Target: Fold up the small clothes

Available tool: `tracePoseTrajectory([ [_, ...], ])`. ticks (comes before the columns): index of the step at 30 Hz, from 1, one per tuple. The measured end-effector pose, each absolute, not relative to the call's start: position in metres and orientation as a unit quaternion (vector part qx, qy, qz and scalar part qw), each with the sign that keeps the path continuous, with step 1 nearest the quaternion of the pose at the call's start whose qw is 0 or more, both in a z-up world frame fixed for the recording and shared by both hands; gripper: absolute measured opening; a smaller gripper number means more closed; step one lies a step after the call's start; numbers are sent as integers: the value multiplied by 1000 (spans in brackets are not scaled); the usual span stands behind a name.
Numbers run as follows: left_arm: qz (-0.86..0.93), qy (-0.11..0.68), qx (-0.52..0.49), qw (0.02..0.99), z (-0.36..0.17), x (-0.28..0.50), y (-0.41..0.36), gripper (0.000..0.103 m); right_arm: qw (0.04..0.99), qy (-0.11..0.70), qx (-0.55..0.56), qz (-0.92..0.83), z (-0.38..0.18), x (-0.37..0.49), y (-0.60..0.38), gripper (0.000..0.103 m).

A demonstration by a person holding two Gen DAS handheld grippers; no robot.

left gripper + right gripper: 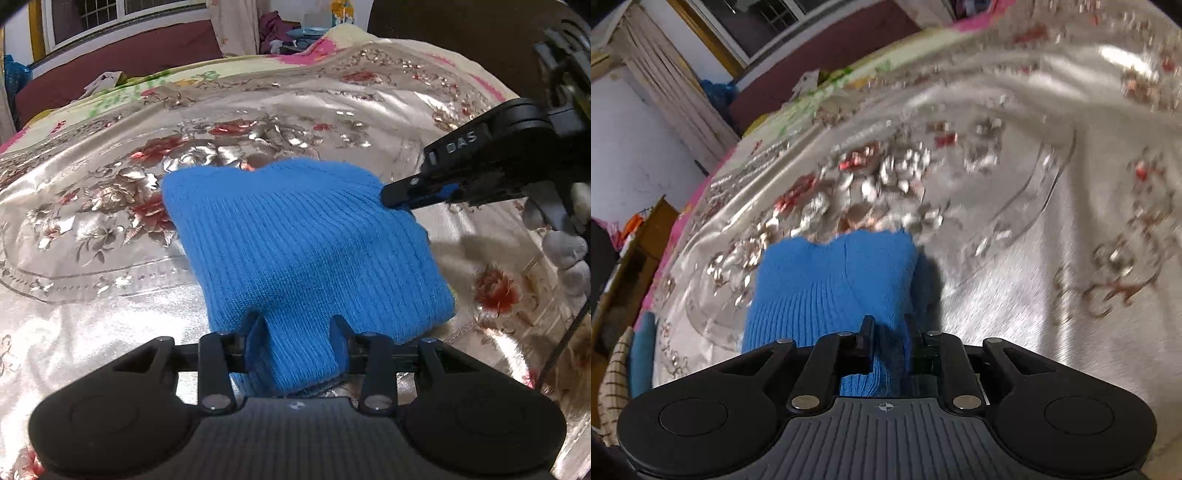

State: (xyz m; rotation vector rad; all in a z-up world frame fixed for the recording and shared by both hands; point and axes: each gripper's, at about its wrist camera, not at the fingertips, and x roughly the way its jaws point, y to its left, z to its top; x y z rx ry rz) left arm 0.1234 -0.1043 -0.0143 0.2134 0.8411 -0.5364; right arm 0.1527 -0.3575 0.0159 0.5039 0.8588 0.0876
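Both sets of jaws were clamped on the blue knit garment (306,243): the left gripper (300,325) pinched its near edge, the right gripper (397,197) nipped a far corner. The piece lay folded on the shiny floral bedspread (110,206).

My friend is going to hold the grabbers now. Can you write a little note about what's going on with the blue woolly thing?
Left gripper: clamped on a bunched near edge of the blue ribbed knit garment.
Right gripper: pinching another edge of the same garment; in the left wrist view its tip meets the far right corner.
The garment lies on the shiny silver floral bedspread, mostly flat and already compact, possibly folded once.
Left to do: probably bring the held edges over, press flat, let go. No other clothes can be made out clearly.
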Motion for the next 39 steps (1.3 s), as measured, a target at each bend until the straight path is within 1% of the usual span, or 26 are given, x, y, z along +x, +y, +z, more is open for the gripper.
tracePoseTrajectory([
  [6,-250,406,102,873,-14,123,-106,43,891,380,238,71,31,147,-346,17],
  [10,-242,417,107,869,-22,123,-109,44,885,401,217,94,15,141,-328,17],
  [12,-242,421,110,868,-22,124,-110,45,880,426,195,79,-1,144,-325,9],
  [14,-242,422,112,867,-20,123,-110,45,877,428,205,73,-7,143,-328,8],
  [15,-240,421,112,868,-19,122,-110,45,877,424,216,71,-3,141,-330,10],
  [17,-238,418,107,870,-15,118,-107,45,884,407,218,74,10,133,-331,17],
  [19,-237,413,101,874,-11,113,-103,45,894,391,205,76,22,123,-328,17],
  [22,-230,413,97,876,-10,109,-98,45,893,382,215,98,26,104,-325,17],
  [25,-220,422,98,874,-16,107,-97,45,884,401,211,119,15,91,-317,19],
  [27,-218,427,105,871,-19,105,-98,45,881,421,190,96,1,88,-315,18],
  [28,-218,429,112,869,-20,105,-100,46,881,428,186,81,-6,89,-317,16],
  [29,-218,431,120,867,-22,104,-102,46,879,430,194,75,-11,87,-322,11],
  [32,-215,432,127,866,-22,103,-103,47,873,423,234,71,-10,85,-336,11],
  [34,-212,435,119,867,-21,104,-102,47,880,416,220,62,-5,83,-335,17],
  [35,-210,435,113,868,-20,103,-101,47,882,414,217,61,-3,81,-335,22],
  [39,-208,431,99,873,-16,98,-94,47,882,412,224,56,-4,75,-336,22],
])
